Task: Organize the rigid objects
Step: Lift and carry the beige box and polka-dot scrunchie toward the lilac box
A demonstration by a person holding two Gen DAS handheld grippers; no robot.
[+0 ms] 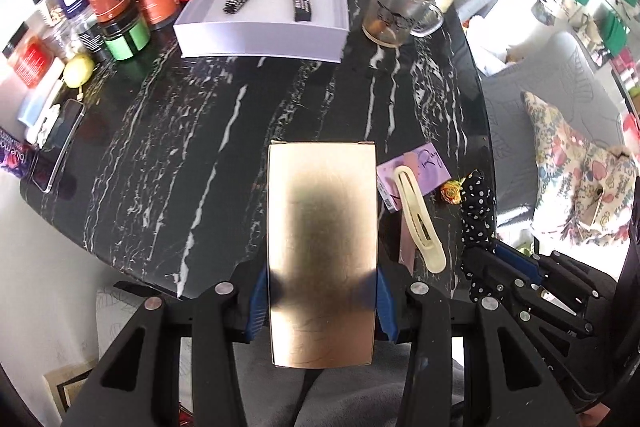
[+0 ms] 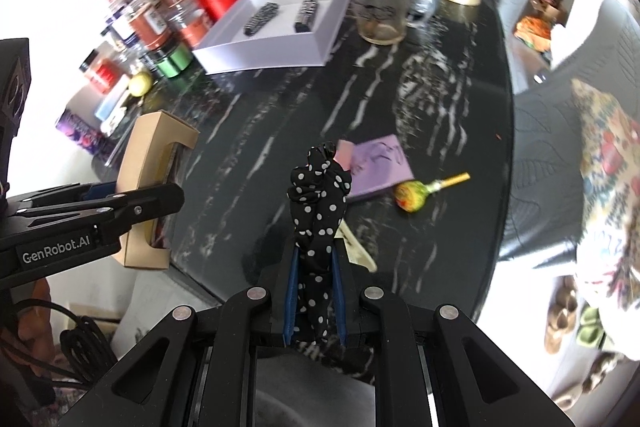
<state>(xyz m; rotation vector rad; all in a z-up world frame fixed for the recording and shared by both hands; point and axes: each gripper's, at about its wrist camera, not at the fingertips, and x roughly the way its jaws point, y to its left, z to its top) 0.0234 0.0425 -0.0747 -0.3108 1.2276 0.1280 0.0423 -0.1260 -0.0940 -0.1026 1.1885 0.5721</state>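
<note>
Left wrist: left gripper (image 1: 322, 291) clamped on upright gold rectangular cardboard box (image 1: 322, 227), right gripper (image 2: 312, 291) pinched on black polka-dot fabric hair tie (image 2: 318, 203), both above black marble desk (image 1: 160, 147), open white rectangular box (image 1: 260, 39) far ahead, left nearer.

Black hand-held gripper (image 2: 314, 291) — blue pads
</note>
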